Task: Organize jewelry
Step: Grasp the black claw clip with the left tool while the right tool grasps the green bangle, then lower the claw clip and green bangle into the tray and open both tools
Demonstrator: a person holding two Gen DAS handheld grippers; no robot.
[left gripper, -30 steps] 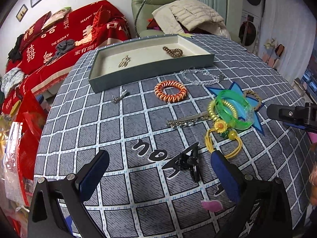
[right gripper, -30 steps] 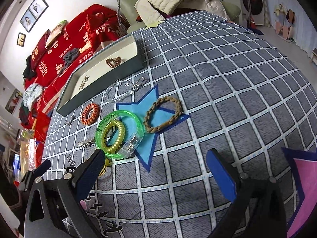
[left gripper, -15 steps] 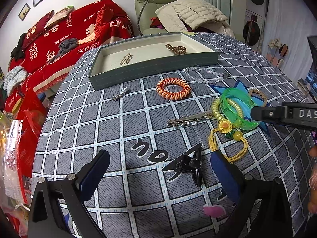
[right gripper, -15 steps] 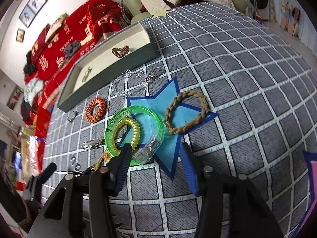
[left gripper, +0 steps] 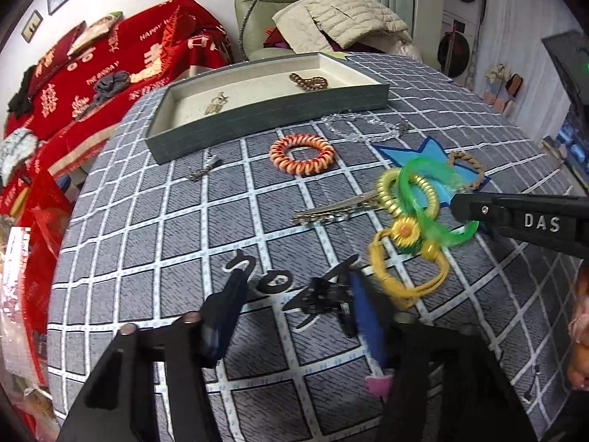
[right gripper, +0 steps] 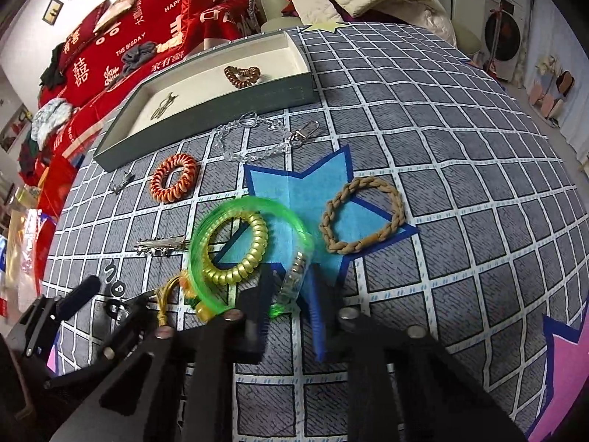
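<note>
My right gripper (right gripper: 291,287) is clamped on green bangle's (right gripper: 221,217) clear clasp over the blue star; left gripper (left gripper: 294,294) jaws closing around the black claw clip (left gripper: 324,294). Lift bangle slowly, clear the gold coil tie (right gripper: 239,250), head for tray (right gripper: 206,110)

The right tool (right gripper: 291,287) sits at the lower middle of its own wrist view, angled steeply down, its blue-lined fingers (right gripper: 316,305) drawn close together and pinching the rim of a green bangle (right gripper: 206,228). In the left wrist view its black body reaches in from the right edge. The left tool (left gripper: 294,313) fills the bottom of its view, also tilted downward, its jaws half apart and closing, with a black hair claw (left gripper: 324,296) between them
</note>
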